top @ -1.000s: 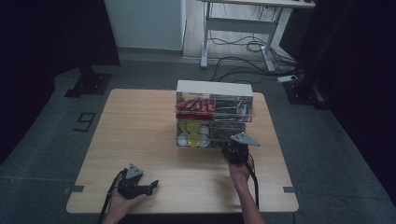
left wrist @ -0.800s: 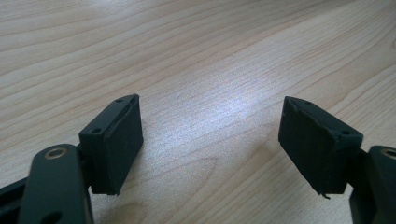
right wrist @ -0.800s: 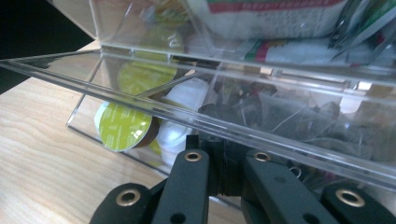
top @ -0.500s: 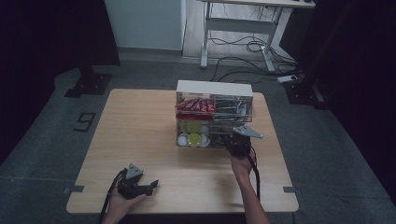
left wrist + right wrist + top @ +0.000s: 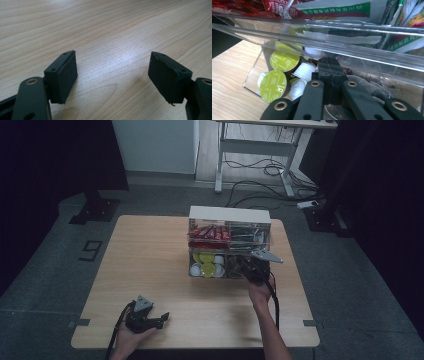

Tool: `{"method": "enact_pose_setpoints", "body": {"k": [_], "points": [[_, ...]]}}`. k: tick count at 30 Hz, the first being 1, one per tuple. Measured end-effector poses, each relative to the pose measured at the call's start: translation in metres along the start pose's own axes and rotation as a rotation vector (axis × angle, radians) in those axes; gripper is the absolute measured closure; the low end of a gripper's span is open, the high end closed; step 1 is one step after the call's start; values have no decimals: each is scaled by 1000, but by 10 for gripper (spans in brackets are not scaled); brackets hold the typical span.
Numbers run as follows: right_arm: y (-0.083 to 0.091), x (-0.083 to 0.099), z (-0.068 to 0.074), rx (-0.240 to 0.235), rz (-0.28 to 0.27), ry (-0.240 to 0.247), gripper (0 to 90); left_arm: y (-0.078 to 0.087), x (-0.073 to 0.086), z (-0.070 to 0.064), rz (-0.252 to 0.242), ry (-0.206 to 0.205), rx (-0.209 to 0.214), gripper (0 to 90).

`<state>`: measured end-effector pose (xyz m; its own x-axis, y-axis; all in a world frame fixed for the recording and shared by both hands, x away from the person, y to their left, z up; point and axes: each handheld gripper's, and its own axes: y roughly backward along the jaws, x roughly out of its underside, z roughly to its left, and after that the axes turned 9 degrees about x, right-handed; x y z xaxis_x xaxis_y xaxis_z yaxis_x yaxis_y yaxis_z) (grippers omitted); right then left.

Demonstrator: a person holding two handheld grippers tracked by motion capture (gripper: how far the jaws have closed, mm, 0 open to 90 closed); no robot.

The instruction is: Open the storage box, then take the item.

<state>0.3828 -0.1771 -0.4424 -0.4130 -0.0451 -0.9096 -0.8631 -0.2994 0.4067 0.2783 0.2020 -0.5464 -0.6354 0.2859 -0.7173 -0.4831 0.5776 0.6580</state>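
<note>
Since the right tongs (image 5: 329, 82) sit clenched inside the clear organizer's (image 5: 230, 215) lower bay, apparently pinching a tea bag string, tugging could snag neighbouring sachets; left tongs (image 5: 112, 77) rest released.

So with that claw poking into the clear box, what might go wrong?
The right gripper, jaws shut, sits in the lower compartment of the clear organizer, close under its acrylic shelf; lifting could knock the shelf or shift the box. It could also nudge the green-lidded capsules beside it. Whether it holds anything, I cannot tell.
</note>
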Motion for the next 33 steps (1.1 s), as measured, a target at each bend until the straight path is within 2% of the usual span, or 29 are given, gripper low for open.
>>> {"method": "enact_pose_setpoints", "body": {"k": [8, 16, 23, 25, 33], "points": [[-1, 2, 0, -8, -2, -3, 893, 4, -1, -2, -12, 17, -13, 234], [0, 2, -1, -15, -4, 5, 892, 13, -11, -10, -60, 14, -16, 234], [1, 0, -1, -25, -5, 22, 892, 9, -32, -18, -83, 18, 4, 235], [2, 0, -1, -27, -3, 24, 892, 7, -38, -21, -88, 11, 13, 238], [3, -2, -1, -34, -1, 36, 892, -1, -66, -34, -101, -25, 8, 263]]}}
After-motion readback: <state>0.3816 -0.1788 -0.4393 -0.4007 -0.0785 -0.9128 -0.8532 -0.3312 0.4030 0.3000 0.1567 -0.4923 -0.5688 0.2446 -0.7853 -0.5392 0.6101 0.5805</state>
